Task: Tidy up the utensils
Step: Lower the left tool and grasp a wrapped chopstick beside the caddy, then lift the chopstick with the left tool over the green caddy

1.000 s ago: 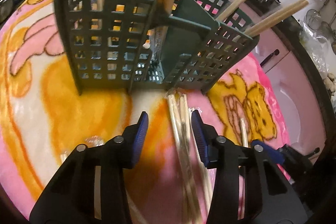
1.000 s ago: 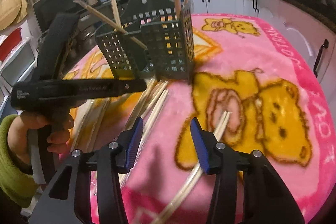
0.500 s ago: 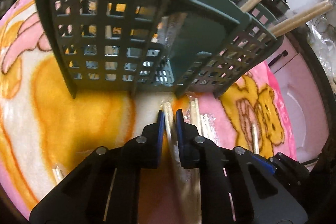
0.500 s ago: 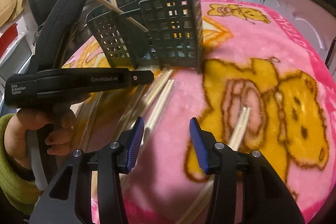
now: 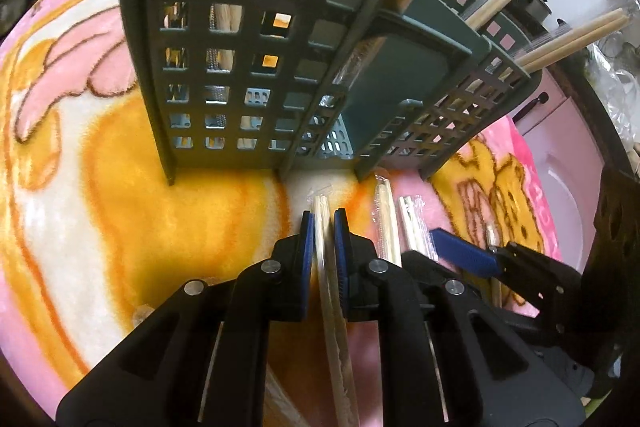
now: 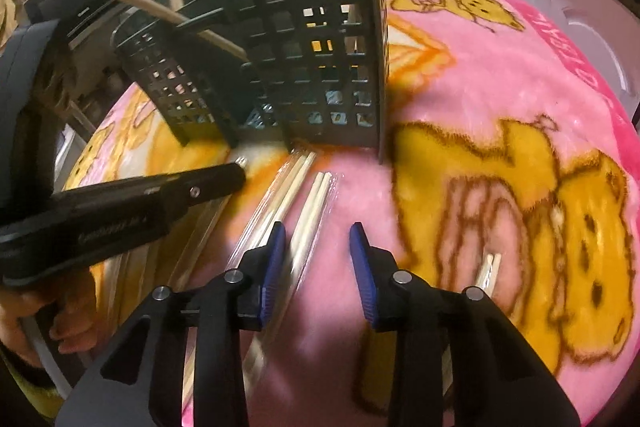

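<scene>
The left wrist view sits low and very near the green utensil caddy (image 5: 256,67), facing its lattice front across the pink blanket (image 5: 60,107). The right wrist view looks at the caddy (image 6: 304,59) from farther back and to its right. Both share the caddy and wrapped chopsticks (image 6: 296,179) before it.

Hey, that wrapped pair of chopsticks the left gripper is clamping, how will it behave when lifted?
The wrapped chopsticks are thin wood, so probably stiff and light. The left gripper holds one end, so the far end may droop. The clear wrapper looks slippery.
</scene>
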Tool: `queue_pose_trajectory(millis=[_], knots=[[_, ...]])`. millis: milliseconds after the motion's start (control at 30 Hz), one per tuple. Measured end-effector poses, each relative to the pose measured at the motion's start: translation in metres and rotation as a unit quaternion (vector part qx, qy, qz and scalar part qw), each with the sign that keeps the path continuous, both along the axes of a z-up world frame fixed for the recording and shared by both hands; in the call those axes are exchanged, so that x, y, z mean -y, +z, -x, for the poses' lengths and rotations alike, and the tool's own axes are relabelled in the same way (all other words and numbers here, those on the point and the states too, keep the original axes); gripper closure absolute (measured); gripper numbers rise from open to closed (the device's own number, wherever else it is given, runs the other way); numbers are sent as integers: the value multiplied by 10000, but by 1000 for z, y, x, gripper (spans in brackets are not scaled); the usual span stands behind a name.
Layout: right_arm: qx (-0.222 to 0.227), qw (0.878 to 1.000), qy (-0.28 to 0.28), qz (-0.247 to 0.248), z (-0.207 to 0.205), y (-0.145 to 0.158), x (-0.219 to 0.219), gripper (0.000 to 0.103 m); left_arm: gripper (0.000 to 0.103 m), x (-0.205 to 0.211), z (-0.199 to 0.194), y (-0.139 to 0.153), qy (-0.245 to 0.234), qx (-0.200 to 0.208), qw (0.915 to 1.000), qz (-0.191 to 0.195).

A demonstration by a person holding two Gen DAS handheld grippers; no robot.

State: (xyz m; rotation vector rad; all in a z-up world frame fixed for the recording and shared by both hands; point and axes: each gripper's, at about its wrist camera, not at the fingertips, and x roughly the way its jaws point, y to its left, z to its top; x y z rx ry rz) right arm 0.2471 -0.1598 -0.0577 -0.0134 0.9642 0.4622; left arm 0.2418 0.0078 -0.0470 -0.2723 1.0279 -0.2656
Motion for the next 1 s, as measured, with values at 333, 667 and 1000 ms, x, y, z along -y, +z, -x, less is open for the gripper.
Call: queue_pose_trajectory(millis=[333, 667, 1000], knots=[[-16, 9996, -180, -199, -19, 5, 6, 97, 92, 8, -6, -1, -181, -4, 9997, -171], [486, 9935, -188, -1013, 7, 50, 38, 97, 100, 5, 5, 20, -197, 331, 9991, -162], [1423, 9821, -215, -1214, 43, 102, 60, 97, 100, 10, 34, 87, -286, 1199, 9924, 28]])
